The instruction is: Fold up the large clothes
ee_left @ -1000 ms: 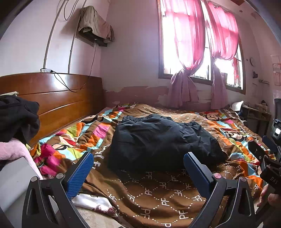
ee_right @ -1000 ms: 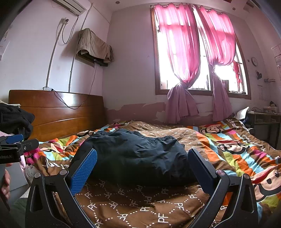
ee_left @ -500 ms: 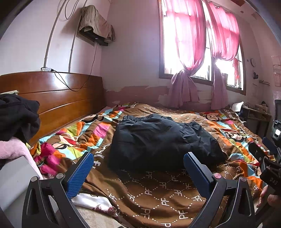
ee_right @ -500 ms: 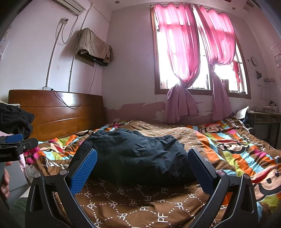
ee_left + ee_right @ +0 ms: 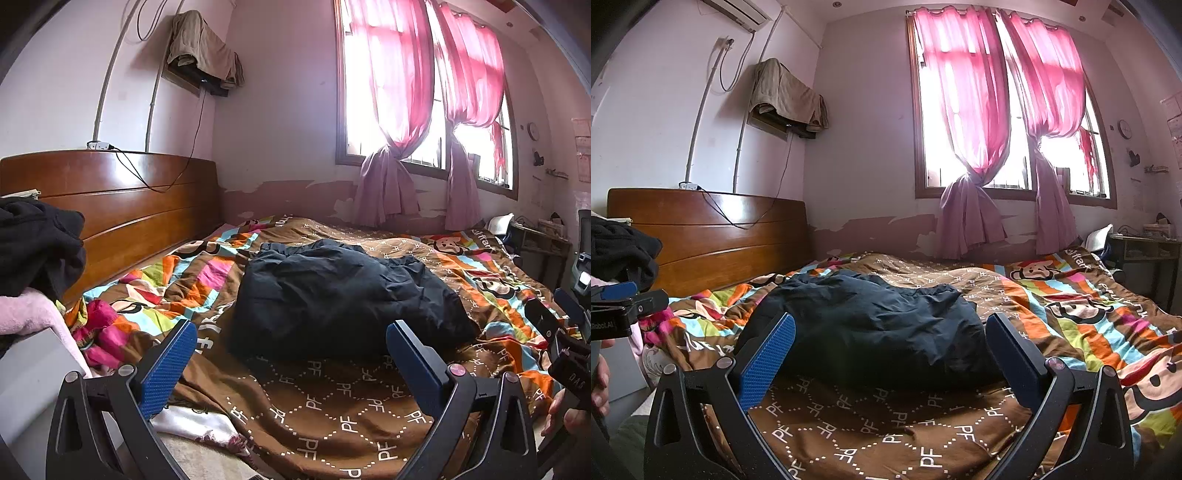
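Straight ahead of both grippers, a dark navy padded garment [image 5: 343, 295] lies in a bulky mound on the bed [image 5: 332, 413], on top of a patterned quilt [image 5: 1089, 321] in brown and bright stripes. The left gripper [image 5: 291, 363] hovers short of the garment's near edge with its blue pads spread wide and nothing between them; the right gripper [image 5: 892, 354] does the same, released and empty. From the left gripper the mound sits dead ahead and reaches off toward its right side; from the right gripper it sits ahead and reaches off toward its left, so the garment's long axis runs crosswise to both, and the two grippers face its near long edge from either end. Neither looks clearly nearer; each seems close to its own end. The mound is compact but puffy and creased, and whether it is a rough fold already made or a heap waiting to be spread I cannot tell. Beyond the left gripper's left side, a pile of black and pink clothes [image 5: 33, 254] sits apart from the garment.
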A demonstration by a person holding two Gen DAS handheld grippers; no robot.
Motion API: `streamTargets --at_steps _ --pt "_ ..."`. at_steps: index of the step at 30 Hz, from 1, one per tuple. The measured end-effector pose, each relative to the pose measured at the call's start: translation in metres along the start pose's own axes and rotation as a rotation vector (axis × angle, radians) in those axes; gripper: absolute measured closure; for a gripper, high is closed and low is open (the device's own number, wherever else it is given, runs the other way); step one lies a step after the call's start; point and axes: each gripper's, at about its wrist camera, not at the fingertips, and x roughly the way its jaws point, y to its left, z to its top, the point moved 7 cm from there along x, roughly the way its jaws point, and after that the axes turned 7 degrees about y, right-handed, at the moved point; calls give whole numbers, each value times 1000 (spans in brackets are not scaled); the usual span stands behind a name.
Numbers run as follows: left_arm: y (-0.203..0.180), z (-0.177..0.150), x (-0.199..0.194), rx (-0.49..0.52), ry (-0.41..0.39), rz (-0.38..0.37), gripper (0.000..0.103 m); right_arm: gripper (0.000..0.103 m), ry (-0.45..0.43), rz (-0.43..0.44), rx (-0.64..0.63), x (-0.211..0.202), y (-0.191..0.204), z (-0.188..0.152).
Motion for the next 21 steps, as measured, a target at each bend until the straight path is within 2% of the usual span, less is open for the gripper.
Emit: streamTargets --at_steps 21 --pt "-1 0 0 1 3 0 0 1 1 1 0 1 0 1"
